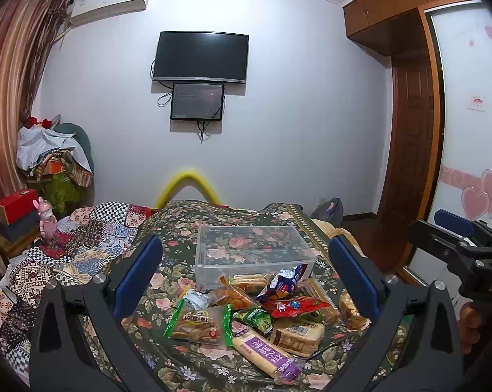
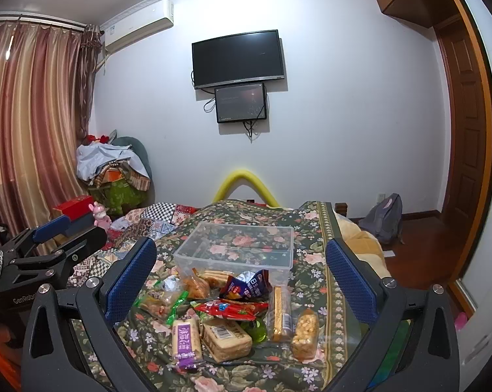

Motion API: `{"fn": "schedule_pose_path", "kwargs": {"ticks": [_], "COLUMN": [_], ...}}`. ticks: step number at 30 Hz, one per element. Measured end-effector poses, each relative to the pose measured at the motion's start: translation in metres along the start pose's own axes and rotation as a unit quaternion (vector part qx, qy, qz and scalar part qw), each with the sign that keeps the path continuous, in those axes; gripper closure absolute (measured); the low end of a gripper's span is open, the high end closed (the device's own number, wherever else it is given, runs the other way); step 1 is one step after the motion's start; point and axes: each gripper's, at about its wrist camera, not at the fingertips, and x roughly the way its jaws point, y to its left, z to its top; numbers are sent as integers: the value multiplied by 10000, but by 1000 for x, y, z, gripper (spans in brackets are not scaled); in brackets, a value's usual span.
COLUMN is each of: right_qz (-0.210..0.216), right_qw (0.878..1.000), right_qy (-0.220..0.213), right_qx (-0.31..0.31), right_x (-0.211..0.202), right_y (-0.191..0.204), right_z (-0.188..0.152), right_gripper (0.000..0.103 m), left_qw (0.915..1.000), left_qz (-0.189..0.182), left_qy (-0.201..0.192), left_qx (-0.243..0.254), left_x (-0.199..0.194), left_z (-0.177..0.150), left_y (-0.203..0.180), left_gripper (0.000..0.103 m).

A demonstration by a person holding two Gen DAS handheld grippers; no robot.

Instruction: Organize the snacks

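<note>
A pile of wrapped snacks lies on a floral cloth in front of a clear plastic box, which holds nothing. The pile includes a purple-labelled bar, a red packet, a blue packet and a green-edged cake pack. My left gripper hovers open above the pile, nothing between its fingers. My right gripper is open too, above the same pile. Each gripper shows at the edge of the other's view.
The floral cloth covers a raised surface with a patchwork quilt to the left. A pink toy and red box stand far left. A backpack sits on the wooden floor at right. A screen hangs on the wall.
</note>
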Motion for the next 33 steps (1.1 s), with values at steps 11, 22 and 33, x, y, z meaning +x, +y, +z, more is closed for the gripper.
{"fn": "schedule_pose_path", "kwargs": {"ticks": [11, 22, 33], "right_qz": [11, 39, 50], "right_qw": [10000, 10000, 9998], "right_qy": [-20, -10, 166], "right_qx": [8, 9, 38], "right_x": [-1, 0, 13], "right_y": [1, 2, -6], "right_z": [0, -1, -12], "right_gripper": [0, 0, 0], "left_qw": [10000, 10000, 9999], "left_qz": [-9, -18, -35], "left_qy": [-2, 8, 121], "left_qx": [1, 3, 42], "left_x": [-1, -1, 10], "left_z": [0, 0, -10], "left_y": [-1, -2, 3], "left_gripper": [0, 0, 0]}}
